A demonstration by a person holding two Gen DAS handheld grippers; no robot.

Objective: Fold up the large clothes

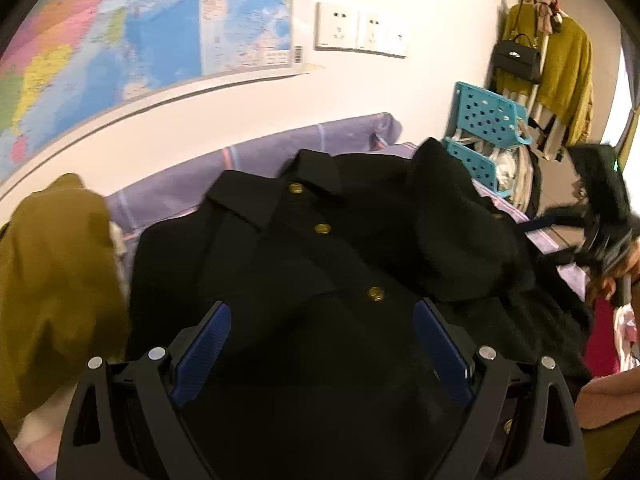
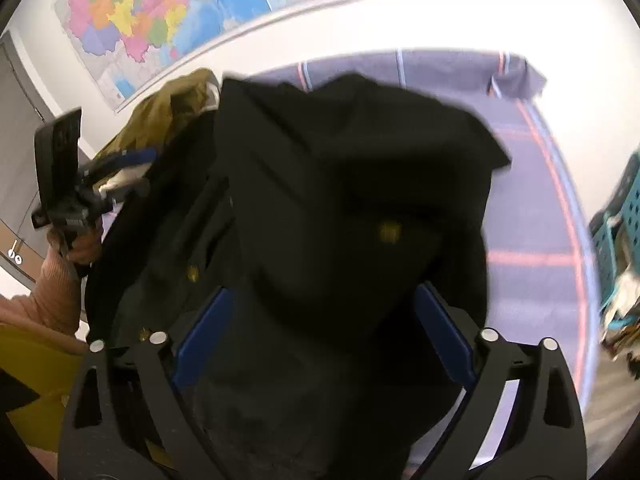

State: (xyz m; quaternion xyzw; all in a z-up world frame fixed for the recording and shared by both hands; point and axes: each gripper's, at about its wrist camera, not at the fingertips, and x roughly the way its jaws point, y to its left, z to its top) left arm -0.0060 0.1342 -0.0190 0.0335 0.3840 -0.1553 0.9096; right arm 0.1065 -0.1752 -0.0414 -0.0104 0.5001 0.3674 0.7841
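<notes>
Hovering over a bed, both pairs of tongs stand wide apart and grip nothing. The left tongs (image 1: 322, 322) hang above the lower front of a black jacket (image 1: 304, 240), blue pads clear of the cloth on either side. The right tongs (image 2: 320, 304) point down at a black sleeve (image 2: 360, 152) lying folded across the jacket's body; the cloth shows between the pads, but they do not appear to press on it.

The jacket lies face up on the lilac bedsheet (image 1: 344, 136), collar toward the wall, its row of brass buttons (image 1: 322, 229) running from the collar back toward the left tongs. That line is its long axis. The folded sleeve lies on the side nearer the right tongs, so that hand looks better placed to handle it.

An olive garment (image 1: 52, 272) lies heaped just beside the jacket on the left tongs' side, touching its edge, and could get in the way of folding that side. A map (image 1: 140, 32) hangs on the wall, and turquoise baskets (image 1: 488, 116) stand past the bed's end.
</notes>
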